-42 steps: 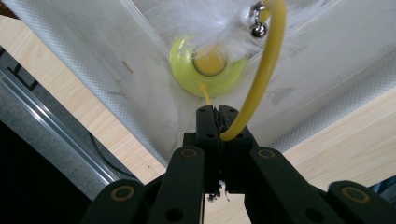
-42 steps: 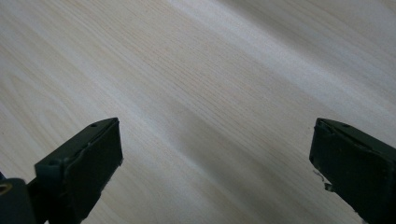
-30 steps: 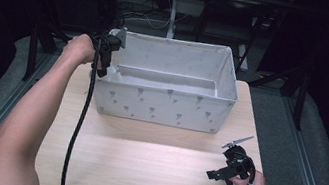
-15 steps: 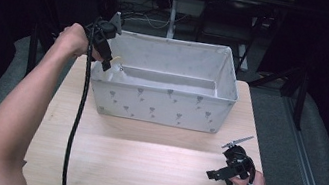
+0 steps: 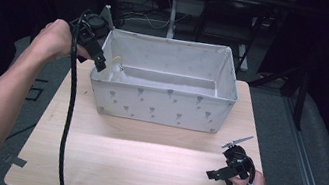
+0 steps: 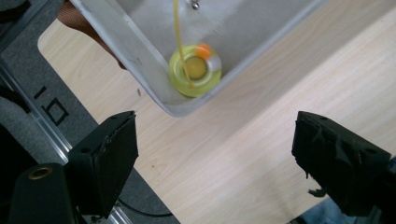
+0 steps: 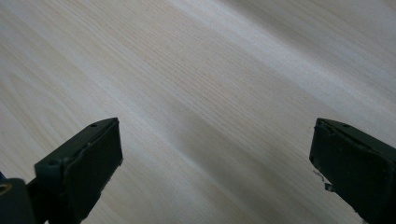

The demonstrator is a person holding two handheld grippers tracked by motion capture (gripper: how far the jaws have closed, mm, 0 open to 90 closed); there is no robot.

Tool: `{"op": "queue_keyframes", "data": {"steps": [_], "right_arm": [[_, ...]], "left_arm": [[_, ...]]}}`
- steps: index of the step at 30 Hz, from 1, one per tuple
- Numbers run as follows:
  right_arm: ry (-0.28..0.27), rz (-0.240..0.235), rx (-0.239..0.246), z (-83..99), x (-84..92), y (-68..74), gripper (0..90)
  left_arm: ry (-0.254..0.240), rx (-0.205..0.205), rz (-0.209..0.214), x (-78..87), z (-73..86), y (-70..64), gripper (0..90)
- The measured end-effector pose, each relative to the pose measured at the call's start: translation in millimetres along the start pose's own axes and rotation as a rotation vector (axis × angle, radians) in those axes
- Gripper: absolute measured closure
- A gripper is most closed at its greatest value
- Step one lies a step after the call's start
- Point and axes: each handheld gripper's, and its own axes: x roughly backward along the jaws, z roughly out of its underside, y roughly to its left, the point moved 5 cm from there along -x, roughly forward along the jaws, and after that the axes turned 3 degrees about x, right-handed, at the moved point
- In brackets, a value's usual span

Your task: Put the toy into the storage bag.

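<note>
A grey-white fabric bin [image 5: 160,103] with a small printed pattern stands at the table's back middle. My left gripper [image 5: 98,58] hangs above its left rim. Seen in the left gripper view [image 6: 215,140], the jaws have just been opening and stand wide with nothing between them. Below them a round yellow-green thing [image 6: 195,70] with an orange spot and a thin yellow strand lies in the bin's corner [image 5: 117,62]. My right gripper [image 5: 223,159] rests low over the table's front right. It is open over bare wood in the right gripper view [image 7: 212,149].
The light wooden table [image 5: 139,169] reaches from the bin to the front edge. A black cable [image 5: 66,121] trails down from the left gripper across the table's left side. Dark frames, cables and grey floor surround the table.
My left gripper has risen and drawn left off the bin's left rim, and its jaws have opened. A yellowish thing now shows in the bin's left corner. The right gripper has stayed put.
</note>
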Motion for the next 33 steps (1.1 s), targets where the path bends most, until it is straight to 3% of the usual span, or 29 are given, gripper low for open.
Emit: {"op": "queue_keyframes", "data": {"steps": [6,9,10,14,16,19,26,33], "right_arm": [[-0.014,-0.001,-0.012,-0.4,-1.4,1.8,2.2],[0.015,-0.008,0.014,-0.1,0.4,0.0,2.2],[-0.009,-0.001,-0.011,-0.3,-1.2,1.5,2.2],[-0.018,-0.003,-0.020,-0.6,-1.9,1.8,2.3],[0.001,0.007,0.005,0.5,-1.0,-0.2,2.2],[0.000,-0.009,-0.005,-0.6,-1.5,1.6,2.2],[0.016,0.003,0.003,-0.2,-1.0,1.0,2.3],[0.006,-0.008,-0.011,-0.4,-1.6,2.1,2.3]], "left_arm": [[0.001,-0.039,-0.010,1.2,23.3,-12.6,12.0],[-0.007,-0.053,-0.002,-0.5,34.5,-17.9,11.0],[-0.012,-0.059,-0.001,-1.5,39.3,-19.8,11.0],[-0.018,-0.064,0.005,-8.2,54.9,-27.0,9.3],[-0.007,-0.071,0.001,-12.5,63.2,-30.4,8.4],[-0.002,-0.080,0.004,-19.2,74.8,-35.8,6.6],[0.013,-0.088,0.015,-41.9,98.8,-45.1,4.2],[0.032,-0.092,0.038,-76.0,119.6,-55.8,3.2]]}}
